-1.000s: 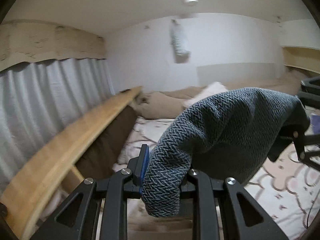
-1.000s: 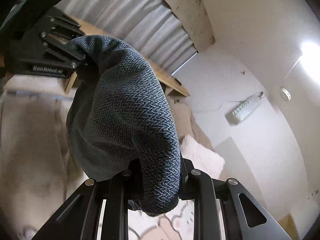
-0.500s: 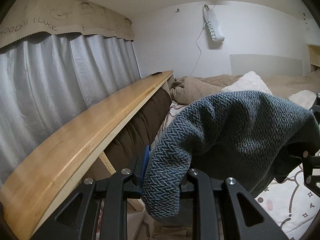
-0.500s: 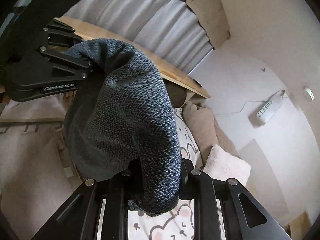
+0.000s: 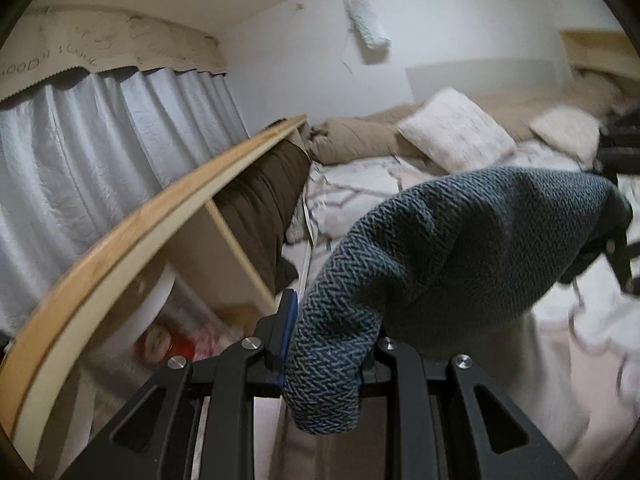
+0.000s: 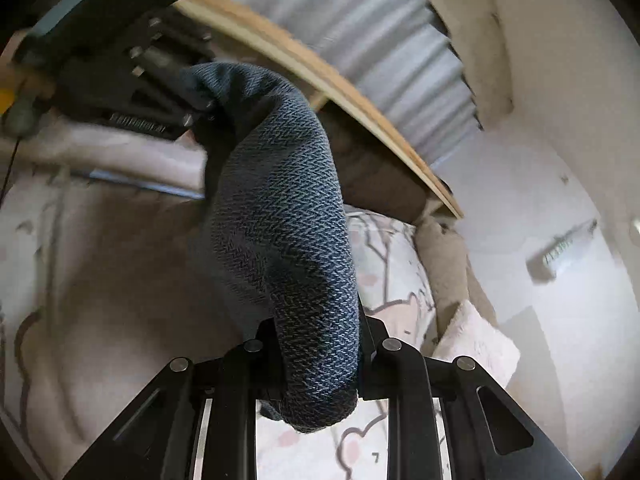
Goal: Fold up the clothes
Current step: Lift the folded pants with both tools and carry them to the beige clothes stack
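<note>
Dark blue-grey herringbone knit garment (image 5: 460,248) held in air above bed with pale cartoon-print sheet (image 5: 360,176), stretched between both claws. Left claw (image 5: 330,354) clamped on one end; right claw (image 6: 318,360) clamped on other. Long wooden shelf board (image 5: 132,236) and grey curtain (image 5: 100,152) on the left in left wrist view.

Two grippers clamp one cloth between them, both angled downward.

The left gripper (image 5: 326,340) has its jaws pinched tight on one end of the blue knit cloth (image 5: 460,248); the right gripper (image 6: 316,360) is clamped on the other end. Each shows in the other's view, the right at the frame's right edge, the left at upper left, blurred.
</note>
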A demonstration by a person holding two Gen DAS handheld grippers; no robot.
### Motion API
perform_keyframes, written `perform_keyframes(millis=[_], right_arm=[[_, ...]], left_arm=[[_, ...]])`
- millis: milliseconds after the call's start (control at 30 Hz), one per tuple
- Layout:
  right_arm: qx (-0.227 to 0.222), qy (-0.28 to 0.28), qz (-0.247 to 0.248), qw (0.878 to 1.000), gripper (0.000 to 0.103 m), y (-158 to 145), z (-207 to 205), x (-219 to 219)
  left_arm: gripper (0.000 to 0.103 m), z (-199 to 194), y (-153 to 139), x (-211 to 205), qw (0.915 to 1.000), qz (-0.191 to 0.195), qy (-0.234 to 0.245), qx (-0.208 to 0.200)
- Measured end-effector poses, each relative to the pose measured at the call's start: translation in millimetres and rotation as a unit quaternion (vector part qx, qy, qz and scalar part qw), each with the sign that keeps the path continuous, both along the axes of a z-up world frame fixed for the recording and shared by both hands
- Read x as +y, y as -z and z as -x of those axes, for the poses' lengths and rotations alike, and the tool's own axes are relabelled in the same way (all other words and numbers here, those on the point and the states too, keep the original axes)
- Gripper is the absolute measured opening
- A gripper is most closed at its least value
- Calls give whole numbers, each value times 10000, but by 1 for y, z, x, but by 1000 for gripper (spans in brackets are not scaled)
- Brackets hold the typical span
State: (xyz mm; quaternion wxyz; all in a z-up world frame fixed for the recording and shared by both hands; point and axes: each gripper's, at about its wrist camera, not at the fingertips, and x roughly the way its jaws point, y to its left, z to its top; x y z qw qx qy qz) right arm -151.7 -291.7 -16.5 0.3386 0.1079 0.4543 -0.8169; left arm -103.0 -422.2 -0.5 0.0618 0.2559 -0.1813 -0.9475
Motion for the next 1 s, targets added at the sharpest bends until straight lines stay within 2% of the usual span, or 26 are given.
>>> perform_keyframes(millis=[167, 333, 467, 600, 667, 733, 800, 867, 1000], right_arm=[[-16, -248, -448, 9987, 23, 50, -52, 4], [475, -304, -1081, 9925, 23, 110, -86, -3], [800, -219, -1354, 9873, 23, 144, -99, -9], [1136, -187, -1677, 9791, 24, 171, -109, -10], [1273, -183, -1731, 9765, 26, 180, -114, -10], [1354, -190, -1723, 9755, 31, 188, -120, -12], [1367, -150, -1732, 9753, 32, 191, -121, -12], [1327, -141, -1719, 9760, 33, 193, -120, -11], [1115, -147, -1712, 9788, 41, 185, -122, -9]], left_arm=[[23, -47, 56, 0, 9981, 262, 34, -552], [23, -64, 108, 4, 9948, 582, -68, -837], [26, -70, 128, 13, 9884, 1283, 18, -816], [30, -77, 140, 17, 9743, 2070, 160, -875], [31, -78, 137, 14, 9738, 2042, 160, -993], [39, -82, 134, 10, 9726, 2067, 114, -1056], [59, -89, 129, 1, 9714, 2091, 7, -1127], [67, -98, 123, -10, 9717, 2028, -120, -1206], [67, -114, 104, -26, 9792, 1520, -401, -1285]])
